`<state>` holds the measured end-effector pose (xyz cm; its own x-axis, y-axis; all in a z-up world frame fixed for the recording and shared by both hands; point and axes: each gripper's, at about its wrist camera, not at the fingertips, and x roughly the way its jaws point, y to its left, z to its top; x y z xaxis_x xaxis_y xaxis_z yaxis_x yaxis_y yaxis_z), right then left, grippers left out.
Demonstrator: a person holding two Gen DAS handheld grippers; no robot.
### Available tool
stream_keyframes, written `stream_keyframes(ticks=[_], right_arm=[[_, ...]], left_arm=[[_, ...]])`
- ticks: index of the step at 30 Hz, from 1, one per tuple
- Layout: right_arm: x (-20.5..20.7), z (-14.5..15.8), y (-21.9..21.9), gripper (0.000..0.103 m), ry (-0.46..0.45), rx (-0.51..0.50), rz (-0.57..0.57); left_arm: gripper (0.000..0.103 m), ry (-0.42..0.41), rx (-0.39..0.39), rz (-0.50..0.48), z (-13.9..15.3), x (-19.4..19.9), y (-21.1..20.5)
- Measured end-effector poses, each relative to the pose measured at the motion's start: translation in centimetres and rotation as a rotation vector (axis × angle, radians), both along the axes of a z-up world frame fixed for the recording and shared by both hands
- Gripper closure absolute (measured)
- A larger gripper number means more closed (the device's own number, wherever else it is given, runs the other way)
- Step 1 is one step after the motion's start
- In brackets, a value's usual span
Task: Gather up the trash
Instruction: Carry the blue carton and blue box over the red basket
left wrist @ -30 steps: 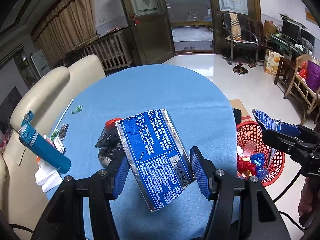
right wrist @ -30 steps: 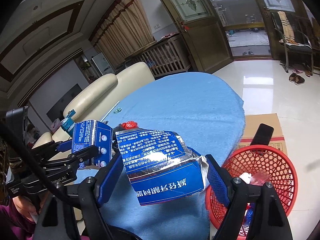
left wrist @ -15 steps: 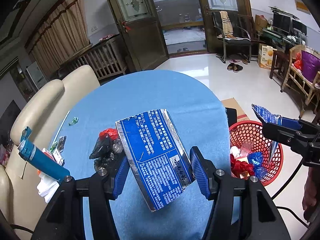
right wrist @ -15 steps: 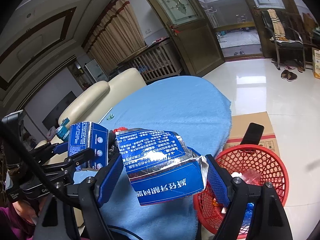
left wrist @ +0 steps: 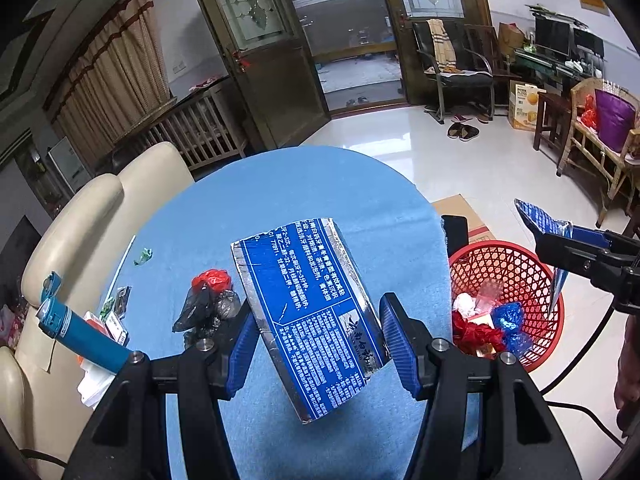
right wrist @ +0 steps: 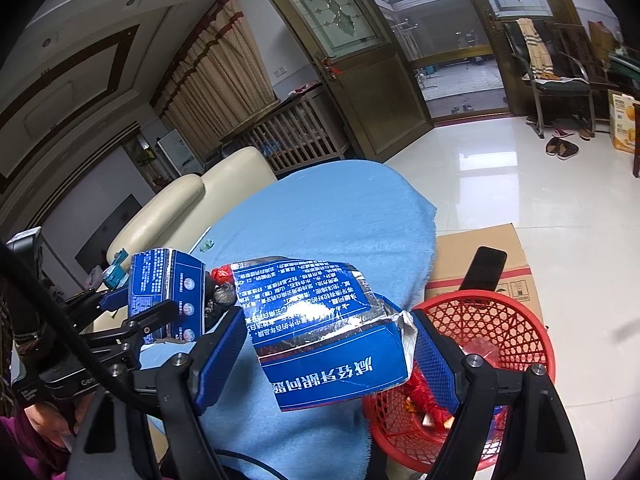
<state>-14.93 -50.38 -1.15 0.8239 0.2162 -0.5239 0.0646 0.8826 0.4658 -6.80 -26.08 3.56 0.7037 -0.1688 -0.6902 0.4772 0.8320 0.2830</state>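
Observation:
My left gripper [left wrist: 316, 340] is shut on a blue and silver carton piece [left wrist: 308, 312], held above the blue tablecloth [left wrist: 288, 192]. My right gripper [right wrist: 330, 354] is shut on another blue and silver carton piece [right wrist: 324, 328], held beside the table edge, next to the red mesh basket [right wrist: 504, 320]. The right gripper with its piece shows in the left wrist view [left wrist: 552, 236] above the basket [left wrist: 508, 256]. The left gripper shows in the right wrist view [right wrist: 160, 300]. A red and black bag clump [left wrist: 210, 300] lies on the cloth behind the left fingers.
The basket holds red, blue and white scraps [left wrist: 488, 324] and stands on the floor by a cardboard box [right wrist: 480, 256]. A blue cylinder [left wrist: 84, 336], small wrappers [left wrist: 142, 256] and cards lie at the table's left. A cream sofa [left wrist: 80, 216] stands behind.
Both grippers keep their carton pieces. The views have pulled back slightly from the table; the right gripper has shifted a little further over the basket.

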Motion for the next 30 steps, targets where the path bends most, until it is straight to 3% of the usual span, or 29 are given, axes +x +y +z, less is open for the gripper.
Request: stream_keyframes(ticks=[30], right_arm=[[-3.1,0.9,-3.2,0.02,-0.009,0.031,-0.088]], left_arm=[[0.042,-0.003,0.039,-0.063,0.3,-0.6,-2.1]])
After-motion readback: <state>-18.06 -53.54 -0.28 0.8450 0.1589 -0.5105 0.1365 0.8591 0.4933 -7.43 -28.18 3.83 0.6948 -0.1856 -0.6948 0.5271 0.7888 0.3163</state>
